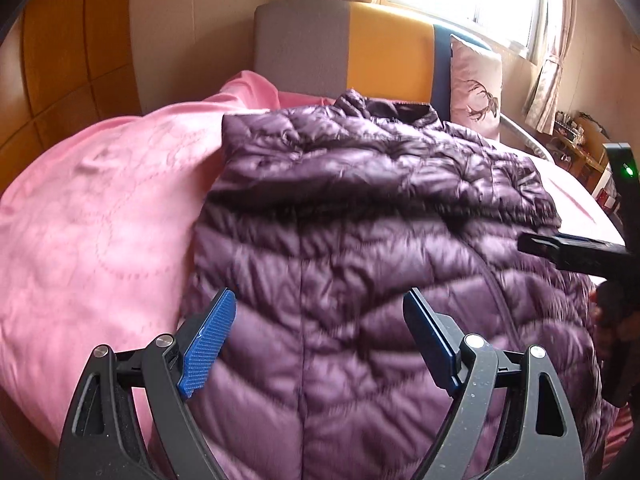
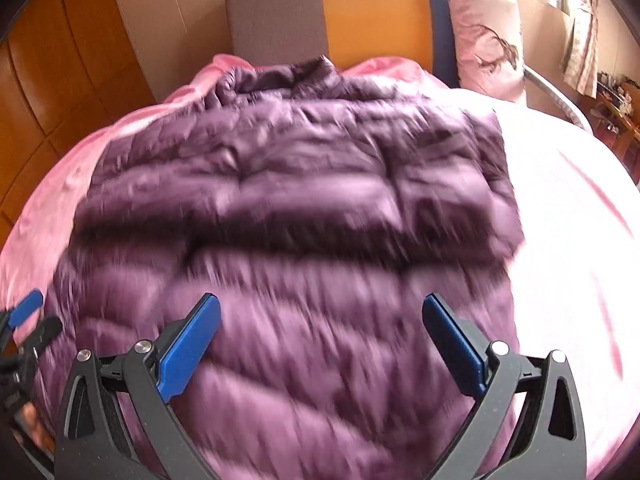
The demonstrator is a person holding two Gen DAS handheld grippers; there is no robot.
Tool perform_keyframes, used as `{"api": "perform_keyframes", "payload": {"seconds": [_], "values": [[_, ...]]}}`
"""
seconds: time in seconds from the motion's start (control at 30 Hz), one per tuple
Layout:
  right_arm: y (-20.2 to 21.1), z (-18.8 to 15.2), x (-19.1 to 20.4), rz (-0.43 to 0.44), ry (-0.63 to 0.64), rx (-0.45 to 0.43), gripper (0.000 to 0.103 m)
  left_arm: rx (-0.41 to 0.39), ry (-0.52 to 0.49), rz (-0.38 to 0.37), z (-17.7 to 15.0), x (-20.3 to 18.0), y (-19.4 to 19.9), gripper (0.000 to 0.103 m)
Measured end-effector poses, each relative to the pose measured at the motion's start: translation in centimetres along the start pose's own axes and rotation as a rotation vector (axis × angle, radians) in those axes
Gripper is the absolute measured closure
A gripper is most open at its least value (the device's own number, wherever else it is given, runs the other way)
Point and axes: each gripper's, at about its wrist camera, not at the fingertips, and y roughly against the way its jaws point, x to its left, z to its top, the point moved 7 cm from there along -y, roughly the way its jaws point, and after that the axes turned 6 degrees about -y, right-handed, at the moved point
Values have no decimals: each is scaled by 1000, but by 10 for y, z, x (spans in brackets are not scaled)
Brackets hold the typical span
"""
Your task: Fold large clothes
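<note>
Left wrist view shows both tools, left tool (image 1: 320, 312) and right tool (image 2: 320, 316), released above the purple jacket (image 1: 360, 208) on the bed (image 1: 100, 220); better grasp the hem corners evenly

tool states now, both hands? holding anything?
Left tool: open, empty, above the purple jacket.
Right tool: open, empty, also above the jacket.

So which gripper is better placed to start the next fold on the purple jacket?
Probably the left gripper: it hovers open near the puffer jacket side edge beside the pink bedcover. The right gripper, also open, sits over the jacket's middle, farther from any edge.
</note>
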Motion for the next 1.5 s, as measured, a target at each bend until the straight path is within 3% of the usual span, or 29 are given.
{"api": "perform_keyframes", "payload": {"seconds": [0.43, 0.63, 0.73, 0.9, 1.03, 1.17, 1.23, 1.3, 1.5], "values": [[50, -73, -73, -66, -91, 34, 2, 35, -31, -1, -51, 5, 21, 18], [76, -110, -85, 30, -115, 72, 2, 61, -109, -55, -75, 11, 42, 18], [88, -134, -85, 99, -136, 134, 3, 90, -98, -102, -92, 20, 54, 18], [101, -171, -83, 190, -159, 203, 19, 173, -11, -242, -127, 22, 63, 21], [108, -185, -74, 222, -123, 240, 36, 208, -23, -279, -138, 17, 65, 36], [112, -187, -63, 252, -80, 277, 69, 220, 4, -309, -136, 27, 68, 85], [119, -181, -53, 279, -58, 272, 79, 215, 39, -355, -130, 32, 73, 94], [131, -168, -41, 333, -61, 239, 87, 195, 71, -411, -120, 35, 81, 97], [161, -113, -22, 520, -142, 97, 92, 63, 175, -585, -71, 42, 109, 100]]}}
